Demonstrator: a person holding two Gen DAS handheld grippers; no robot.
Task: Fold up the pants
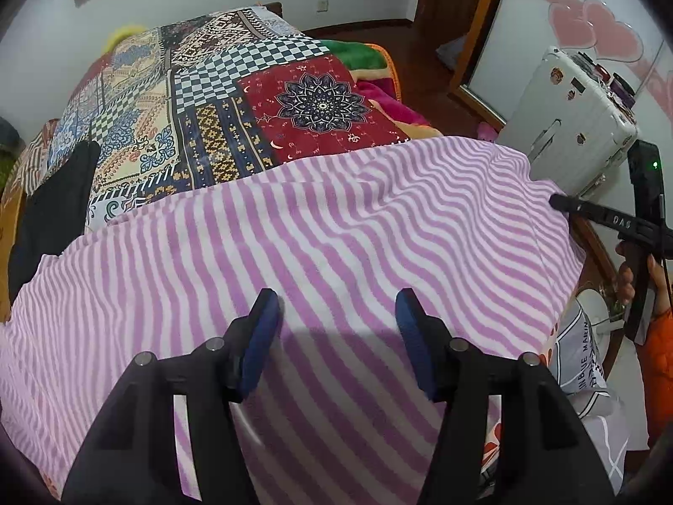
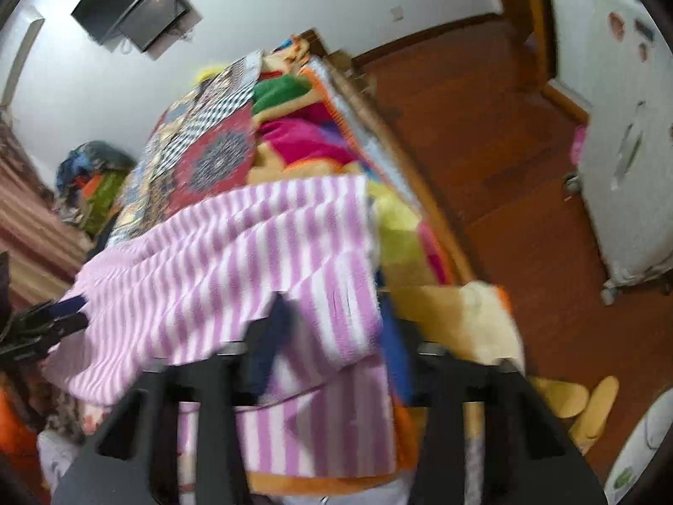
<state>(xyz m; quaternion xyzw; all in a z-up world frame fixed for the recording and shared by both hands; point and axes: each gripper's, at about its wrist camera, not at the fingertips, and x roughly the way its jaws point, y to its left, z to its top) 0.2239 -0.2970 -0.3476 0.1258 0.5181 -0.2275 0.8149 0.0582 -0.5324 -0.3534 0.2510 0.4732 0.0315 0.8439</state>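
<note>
Pink-and-white striped pants (image 1: 336, 219) lie spread across the near end of the bed. My left gripper (image 1: 336, 307) hovers just over them, blue pads wide apart and nothing pinched between them; the right wrist view shows it at the cloth's left edge (image 2: 71, 311). My right gripper (image 2: 332, 328) is at the pants' right edge, closed on a thick, raised fold of the striped cloth (image 2: 235, 261) that fills the gap and drapes over its right finger. That view is blurred. In the left wrist view its tip (image 1: 557, 202) meets the cloth's right corner, with a hand in an orange sleeve behind it.
A patchwork quilt (image 1: 202, 97) and a bright fleece blanket (image 2: 303, 134) cover the bed beyond the pants. A black garment (image 1: 50, 210) lies at the left. A white suitcase (image 1: 568, 126) stands on the wooden floor (image 2: 483, 134) to the right. Yellow slippers (image 2: 580, 404) lie near the bed.
</note>
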